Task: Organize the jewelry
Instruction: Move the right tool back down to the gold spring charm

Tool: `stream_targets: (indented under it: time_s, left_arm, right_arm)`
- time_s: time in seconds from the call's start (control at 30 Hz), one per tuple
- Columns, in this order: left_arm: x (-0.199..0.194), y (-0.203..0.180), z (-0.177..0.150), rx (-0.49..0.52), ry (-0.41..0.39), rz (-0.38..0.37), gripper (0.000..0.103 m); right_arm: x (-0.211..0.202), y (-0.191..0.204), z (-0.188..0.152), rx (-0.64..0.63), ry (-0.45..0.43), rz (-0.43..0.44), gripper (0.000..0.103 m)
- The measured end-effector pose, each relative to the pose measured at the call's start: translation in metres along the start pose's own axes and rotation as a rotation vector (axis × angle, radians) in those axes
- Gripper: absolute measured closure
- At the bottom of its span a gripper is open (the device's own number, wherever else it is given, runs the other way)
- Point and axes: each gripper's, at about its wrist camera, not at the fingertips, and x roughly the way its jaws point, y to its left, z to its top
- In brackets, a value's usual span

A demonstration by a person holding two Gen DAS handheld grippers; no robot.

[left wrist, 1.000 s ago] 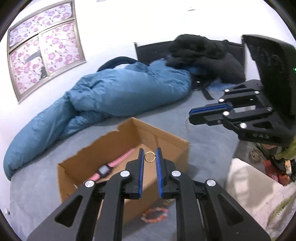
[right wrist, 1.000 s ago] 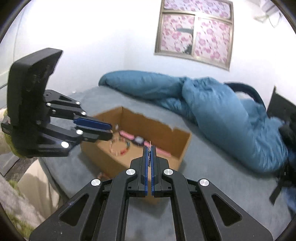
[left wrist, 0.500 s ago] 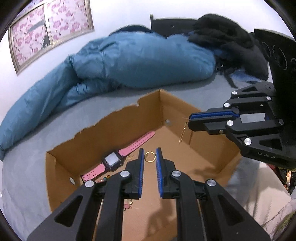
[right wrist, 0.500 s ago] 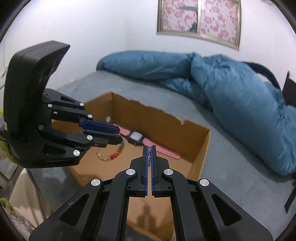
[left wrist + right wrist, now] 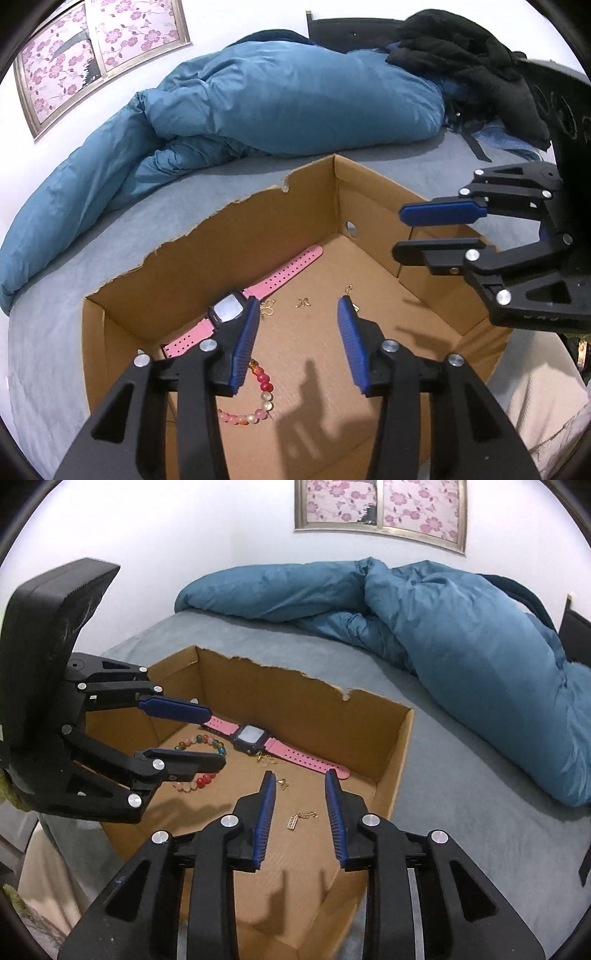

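An open cardboard box sits on the grey bed. In it lie a pink watch, a bead bracelet, a gold chain earring and small gold pieces. My left gripper is open and empty above the box floor; it also shows in the right wrist view. My right gripper is open and empty over the gold chain; it also shows in the left wrist view.
A blue duvet lies bunched along the far side of the bed. Black clothes are piled at the headboard. A flowered window is on the white wall. A pale cloth lies by the box.
Both grippers have opened over the box. The gold ring left the left gripper and the gold chain left the right gripper; both now lie on the box floor.
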Motion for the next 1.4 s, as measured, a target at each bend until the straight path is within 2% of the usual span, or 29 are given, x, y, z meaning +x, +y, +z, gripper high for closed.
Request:
stream_targets:
  time_s: [0.23,0.4,0.6,0.77,0.9,1.03,1.17,1.33,1.4]
  left_arm:
    - [-0.055,-0.002,-0.011,-0.051,-0.108,0.009,0.061]
    - [-0.110,-0.016,-0.039,-0.054,-0.184,-0.003,0.060]
    - [-0.142,-0.045,-0.077,-0.031,-0.182,-0.094,0.061]
    - [-0.107,-0.072,-0.104,-0.032,-0.092,-0.159,0.061]
    - [-0.065,-0.083,-0.114,-0.004,-0.024,-0.146,0.061]
    - [-0.019,-0.089,-0.122,0.066,0.055,-0.095,0.061]
    - [0.003,-0.092,-0.130,0.115,0.089,-0.058,0.061]
    - [0.000,-0.088,-0.137,0.112,0.087,-0.045,0.079]
    - [-0.001,-0.083,-0.140,0.098,0.094,-0.024,0.080]
  right_arm:
    - [-0.055,0.003,-0.007,0.030,-0.097,-0.001,0.070]
    - [-0.093,0.013,-0.024,0.021,-0.134,0.016,0.069]
    - [-0.121,0.033,-0.056,0.018,-0.119,0.052,0.069]
    - [-0.104,0.043,-0.080,0.055,-0.032,0.076,0.069]
    - [-0.087,0.042,-0.090,0.106,0.011,0.095,0.069]
    - [-0.078,0.039,-0.093,0.134,0.034,0.108,0.069]
    - [-0.068,0.041,-0.095,0.125,0.058,0.107,0.069]
    - [-0.048,0.051,-0.098,0.056,0.097,0.108,0.069]
    - [-0.039,0.056,-0.099,0.023,0.110,0.118,0.070]
